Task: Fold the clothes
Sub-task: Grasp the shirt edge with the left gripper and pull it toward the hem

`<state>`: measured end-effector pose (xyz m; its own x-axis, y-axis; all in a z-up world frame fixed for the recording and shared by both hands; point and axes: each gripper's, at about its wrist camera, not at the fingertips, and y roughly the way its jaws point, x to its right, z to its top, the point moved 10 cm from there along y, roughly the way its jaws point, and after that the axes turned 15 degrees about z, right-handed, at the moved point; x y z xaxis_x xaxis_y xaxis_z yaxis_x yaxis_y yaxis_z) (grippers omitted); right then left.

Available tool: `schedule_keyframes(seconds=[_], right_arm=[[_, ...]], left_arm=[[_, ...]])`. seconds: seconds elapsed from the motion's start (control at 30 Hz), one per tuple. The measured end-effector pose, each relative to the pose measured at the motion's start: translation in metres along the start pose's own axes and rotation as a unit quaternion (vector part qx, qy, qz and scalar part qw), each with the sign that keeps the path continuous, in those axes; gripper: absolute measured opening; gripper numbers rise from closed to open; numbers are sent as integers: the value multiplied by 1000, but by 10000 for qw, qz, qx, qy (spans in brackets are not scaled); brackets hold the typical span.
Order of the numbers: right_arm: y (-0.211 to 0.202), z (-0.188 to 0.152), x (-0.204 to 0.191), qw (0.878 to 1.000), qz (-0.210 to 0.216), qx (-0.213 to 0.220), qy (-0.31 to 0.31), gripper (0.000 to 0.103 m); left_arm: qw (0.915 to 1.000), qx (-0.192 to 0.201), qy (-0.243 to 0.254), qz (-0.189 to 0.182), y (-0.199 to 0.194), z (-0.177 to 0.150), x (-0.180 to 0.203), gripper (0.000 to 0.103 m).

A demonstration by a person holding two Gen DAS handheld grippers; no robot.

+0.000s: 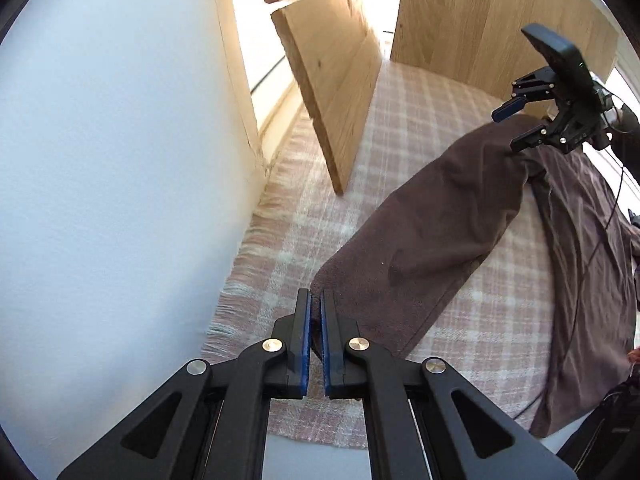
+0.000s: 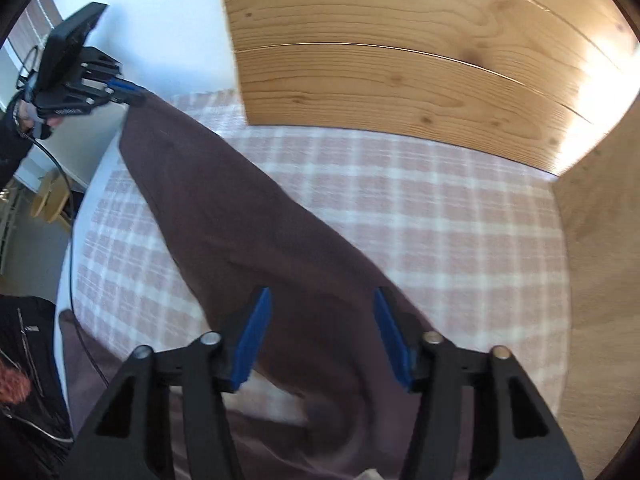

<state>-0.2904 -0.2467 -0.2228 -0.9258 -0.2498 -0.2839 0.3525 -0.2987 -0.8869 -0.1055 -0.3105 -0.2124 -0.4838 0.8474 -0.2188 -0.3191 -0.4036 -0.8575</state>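
Observation:
A brown garment [image 1: 420, 232] lies stretched across a pink-and-white plaid blanket [image 1: 400, 128]. My left gripper [image 1: 316, 296] is shut on the end of one long brown strip of it, with cloth pinched between the blue pads and lifted off the blanket. In the right wrist view the same gripper [image 2: 136, 94] holds that end up at the far left. My right gripper [image 2: 323, 294] stands open just over the garment [image 2: 240, 220]; its pads do not press the cloth. From the left wrist view, the right gripper [image 1: 512, 128] hovers at the strip's far end.
Wooden panels [image 2: 400, 60] close off the far side and the right of the blanket [image 2: 440, 220], and one board [image 1: 332, 80] leans by a white wall [image 1: 120, 160]. A black cable [image 2: 71, 248] trails past the blanket's left edge. A dark sleeve shows at lower left.

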Motion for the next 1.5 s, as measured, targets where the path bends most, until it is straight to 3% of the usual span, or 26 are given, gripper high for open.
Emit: schedule_keyframes(seconds=[0.1, 0.27, 0.4, 0.57, 0.77, 0.87, 0.93, 1.0, 1.07, 1.27, 1.5], right_arm=[[-30, -34, 37, 9990, -221, -292, 269, 57], [-19, -71, 69, 9919, -519, -1158, 41, 57], [-8, -73, 89, 9901, -557, -1279, -148, 57], [2, -66, 97, 9881, -385, -1391, -540, 57], [15, -71, 97, 9863, 111, -1548, -556, 57], [13, -73, 98, 9871, 280, -1506, -477, 55], [9, -75, 100, 9876, 389, -1483, -340, 40], [4, -80, 103, 9865, 372, -1567, -290, 15], [1, -84, 104, 9862, 280, -1603, -313, 8], [-19, -84, 105, 9887, -213, -1412, -459, 5], [-73, -81, 109, 9926, -1083, -479, -264, 5]], left_arm=[[9996, 285, 11, 8, -21, 31, -1, 4], [9980, 513, 261, 251, -68, 45, -5, 4], [9966, 584, 421, 412, -70, 58, 3, 4], [9937, 677, 568, 687, -80, 75, -3, 4], [9893, 969, 672, 854, -101, 96, -4, 4], [9864, 1042, 821, 972, -110, 99, -2, 4], [9867, 1007, 820, 978, -108, 98, -3, 4], [9867, 961, 817, 1025, -104, 97, -6, 4], [9875, 916, 781, 1021, -99, 94, -7, 4], [9890, 751, 762, 1019, -82, 87, -9, 4], [9889, 1088, 605, 808, -104, 64, 1, 4]])
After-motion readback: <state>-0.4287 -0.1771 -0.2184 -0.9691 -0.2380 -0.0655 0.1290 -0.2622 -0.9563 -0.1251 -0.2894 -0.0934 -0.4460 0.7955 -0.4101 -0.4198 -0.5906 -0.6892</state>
